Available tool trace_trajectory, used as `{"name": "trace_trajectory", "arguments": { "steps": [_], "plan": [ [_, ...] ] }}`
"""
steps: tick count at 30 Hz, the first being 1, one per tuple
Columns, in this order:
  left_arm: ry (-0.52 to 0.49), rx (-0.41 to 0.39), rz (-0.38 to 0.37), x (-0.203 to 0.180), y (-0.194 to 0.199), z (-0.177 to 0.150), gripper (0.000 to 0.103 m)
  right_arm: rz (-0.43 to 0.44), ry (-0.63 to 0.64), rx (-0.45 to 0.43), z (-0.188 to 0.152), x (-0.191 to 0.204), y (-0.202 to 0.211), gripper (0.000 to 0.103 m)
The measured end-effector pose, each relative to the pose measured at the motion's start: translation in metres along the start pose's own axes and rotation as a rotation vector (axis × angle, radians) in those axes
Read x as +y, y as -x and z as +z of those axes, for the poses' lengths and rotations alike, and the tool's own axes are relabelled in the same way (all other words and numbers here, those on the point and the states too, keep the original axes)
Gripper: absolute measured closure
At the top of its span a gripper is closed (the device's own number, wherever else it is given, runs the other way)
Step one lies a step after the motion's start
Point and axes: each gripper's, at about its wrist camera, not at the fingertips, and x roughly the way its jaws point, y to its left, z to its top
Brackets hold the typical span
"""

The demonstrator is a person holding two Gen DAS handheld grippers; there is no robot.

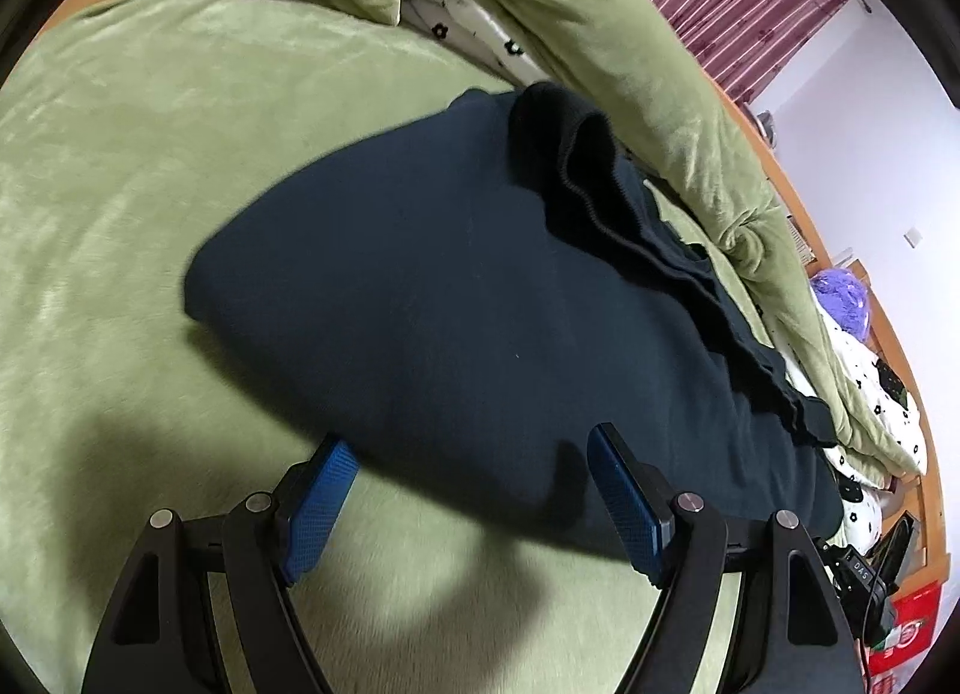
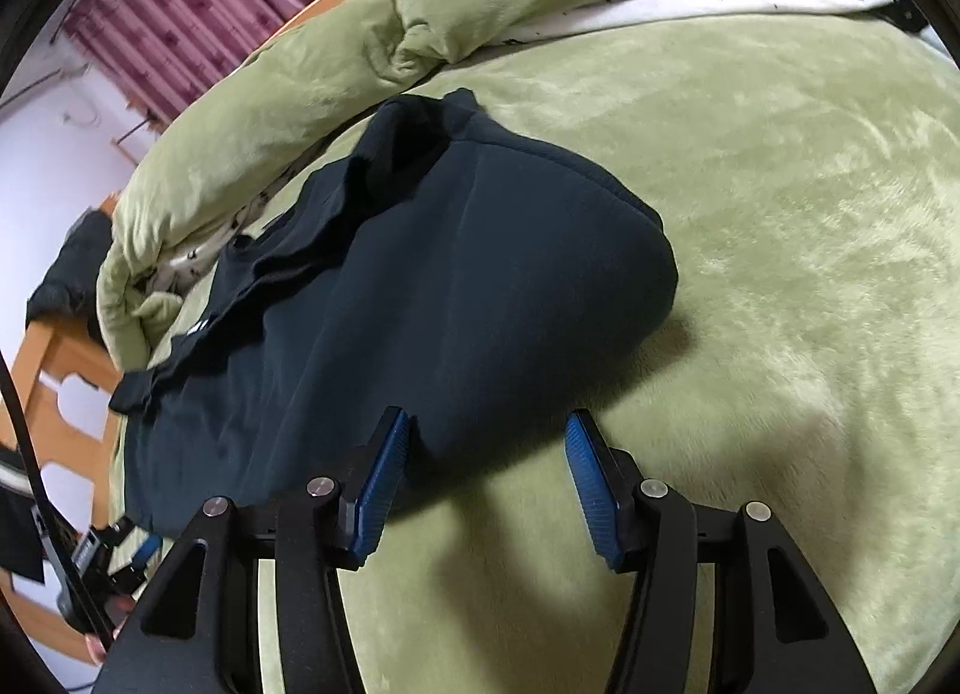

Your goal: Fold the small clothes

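A dark navy garment (image 1: 456,298) lies folded on the green blanket (image 1: 120,214), with a ribbed black cuff or hem (image 1: 570,154) bunched on its far side. My left gripper (image 1: 471,436) is open, its blue pads (image 1: 318,508) standing on either side of the garment's near edge without pressing it. In the right wrist view the same garment (image 2: 456,274) stretches away to the left. My right gripper (image 2: 486,417) is open too. Its left pad (image 2: 378,490) sits just at the garment's near corner, while the right pad (image 2: 591,490) is over bare blanket (image 2: 780,274).
A rolled green quilt (image 1: 600,34) with a white flower-print lining (image 1: 480,43) runs along the bed's far side. A wooden bed frame (image 2: 54,370), a maroon striped curtain (image 2: 198,4) and a white wall lie beyond. Clutter and a red box (image 1: 906,628) sit at the bed's edge.
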Motion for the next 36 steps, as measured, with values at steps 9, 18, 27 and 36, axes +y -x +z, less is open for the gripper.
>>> {"name": "trace_trajectory", "arguments": {
  "steps": [9,18,27,36],
  "plan": [
    [-0.093,-0.027,0.054,-0.007,-0.016,0.007,0.035,-0.031,-0.003,-0.025,0.017,0.012,-0.032,0.048],
    [-0.131,-0.061,0.078,-0.013,-0.002,0.006,0.092,-0.036,0.073,-0.058,0.014,0.028,-0.032,0.091],
    [-0.143,-0.077,0.082,-0.016,0.032,-0.014,0.095,0.046,0.013,-0.046,-0.002,0.018,0.013,0.095],
    [-0.180,-0.056,0.108,-0.015,0.081,-0.058,0.095,0.011,0.083,-0.049,-0.059,0.001,0.062,0.095]
  ]
}}
